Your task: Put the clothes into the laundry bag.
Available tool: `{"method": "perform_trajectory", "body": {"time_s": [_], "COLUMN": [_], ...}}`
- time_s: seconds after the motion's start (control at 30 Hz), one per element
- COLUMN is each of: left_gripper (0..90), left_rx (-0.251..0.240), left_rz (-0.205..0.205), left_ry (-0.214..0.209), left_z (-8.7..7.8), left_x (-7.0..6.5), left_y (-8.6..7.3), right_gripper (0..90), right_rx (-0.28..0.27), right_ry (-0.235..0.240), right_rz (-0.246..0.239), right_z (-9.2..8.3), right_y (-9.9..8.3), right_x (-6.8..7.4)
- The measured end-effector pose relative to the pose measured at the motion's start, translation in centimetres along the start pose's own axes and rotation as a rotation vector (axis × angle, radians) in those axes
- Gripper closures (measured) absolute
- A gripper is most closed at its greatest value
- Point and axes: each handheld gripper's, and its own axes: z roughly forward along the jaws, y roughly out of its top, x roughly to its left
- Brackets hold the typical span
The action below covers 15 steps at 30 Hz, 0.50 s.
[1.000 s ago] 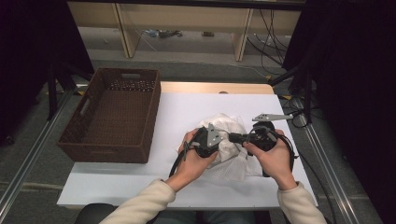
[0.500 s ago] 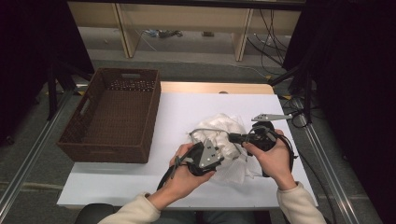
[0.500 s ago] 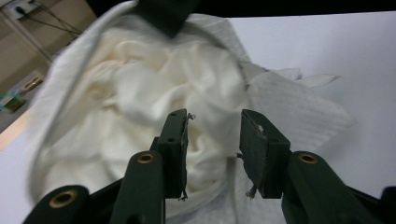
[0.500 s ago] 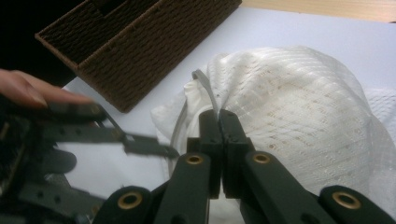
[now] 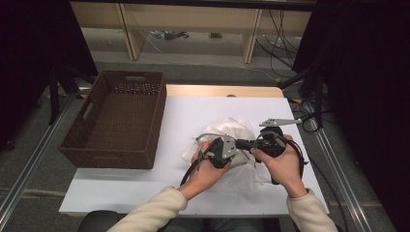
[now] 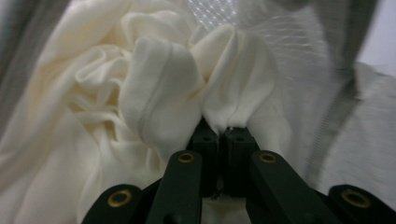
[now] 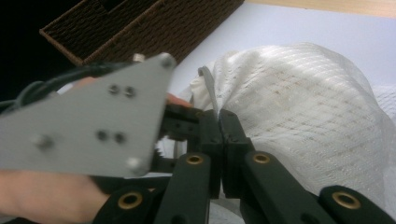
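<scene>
A white mesh bag (image 5: 232, 128) lies on the white table (image 5: 193, 111), with cream cloth (image 6: 154, 93) bunched inside it. My left gripper (image 5: 231, 153) is at the bag's near side. Its jaws have just been closing, and in the left gripper view my left gripper (image 6: 223, 133) is shut on a fold of that cream cloth. My right gripper (image 5: 242, 143) points left at the bag. In the right gripper view my right gripper (image 7: 217, 114) is shut on the mesh bag (image 7: 303, 102) at its grey edge strip (image 7: 208, 81). The left gripper's grey plate (image 7: 88, 121) sits close beside it.
A dark brown wicker basket (image 5: 109, 157) stands on the left part of the table. Wooden shelf legs and cables lie on the floor beyond the far edge. Metal rails run along both sides of the table.
The left hand dipped toward the near edge, then came back up to the bag beside the right gripper. The right hand has kept still.
</scene>
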Motion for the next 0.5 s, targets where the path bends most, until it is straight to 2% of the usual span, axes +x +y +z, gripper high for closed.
{"method": "perform_trajectory", "body": {"time_s": [0.07, 0.1, 0.13, 0.17, 0.2, 0.23, 0.27, 0.3, 0.37, 0.4, 0.5], "left_gripper": [85.1, 85.1, 85.0, 84.6, 83.5, 82.1, 79.8, 73.9, 67.3, 64.3, 59.4], "left_rx": [0.006, 0.017, 0.01, 0.012, 0.011, -0.01, -0.014, -0.023, -0.045, -0.045, -0.049], "left_rz": [0.009, 0.014, 0.005, 0.014, 0.027, 0.03, 0.029, 0.029, 0.033, 0.05, 0.059], "left_ry": [0.019, 0.019, 0.013, 0.006, -0.021, -0.042, -0.071, -0.089, -0.095, -0.102, -0.101], "left_z": [0.7, 0.8, 1.0, 1.0, 0.9, 0.6, 0.2, -0.2, -0.9, -1.6, -2.6], "left_x": [0.0, 0.1, 0.0, 0.0, -0.1, -0.1, -0.1, -0.2, -0.4, -0.5, -0.7], "left_y": [0.1, 0.2, 0.3, 0.4, 0.5, 0.4, 0.3, 0.2, -0.2, -0.3, -0.5], "right_gripper": [90.0, 90.0, 90.0, 90.0, 90.0, 90.0, 90.0, 90.0, 90.0, 90.0, 90.0], "right_rx": [-0.002, 0.003, 0.001, 0.002, 0.003, 0.003, 0.0, 0.002, 0.001, -0.002, 0.002], "right_ry": [0.004, -0.01, -0.006, -0.021, -0.021, -0.021, -0.009, -0.011, -0.007, 0.0, -0.011], "right_rz": [-0.001, 0.015, 0.017, 0.008, 0.012, 0.013, 0.036, 0.017, 0.041, 0.024, 0.013], "right_z": [0.0, 0.0, 0.0, -0.1, -0.2, -0.3, -0.3, -0.5, -0.5, -0.4, -0.3], "right_y": [0.0, 0.0, -0.1, 0.0, 0.0, 0.0, 0.0, 0.0, 0.0, 0.0, 0.0], "right_x": [-0.1, 0.0, -0.2, -0.3, -0.4, -0.5, -0.5, -0.7, -0.6, -0.7, -0.6]}}
